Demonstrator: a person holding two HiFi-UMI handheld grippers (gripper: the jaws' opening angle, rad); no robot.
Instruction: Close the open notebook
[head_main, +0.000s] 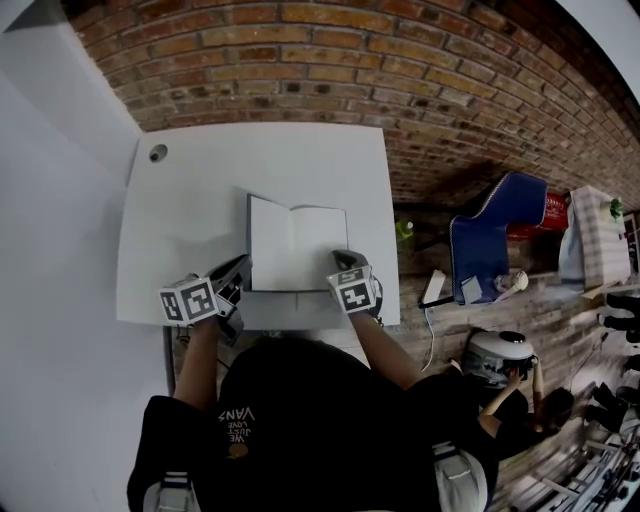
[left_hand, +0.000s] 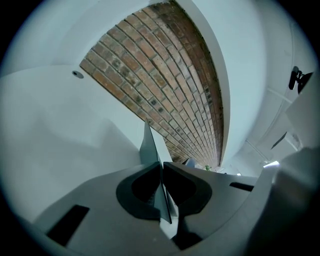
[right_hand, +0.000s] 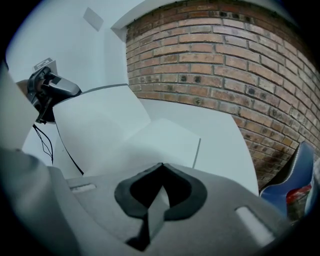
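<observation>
The open notebook (head_main: 297, 245) lies with blank white pages on the white table (head_main: 190, 210). Its left cover (left_hand: 149, 147) stands tilted up off the table, thin and dark, seen edge-on. My left gripper (head_main: 240, 271) (left_hand: 161, 171) is shut on that cover near its lower corner. The right page (right_hand: 165, 140) lies flat. My right gripper (head_main: 346, 262) (right_hand: 161, 166) is at that page's near right corner with its jaws shut. Whether a sheet is pinched between them I cannot tell.
A round cable hole (head_main: 158, 152) sits in the table's far left corner. A brick wall (head_main: 330, 50) rises behind the table. To the right, off the table edge, stand a blue chair (head_main: 497, 240) and floor clutter. A white wall runs along the left.
</observation>
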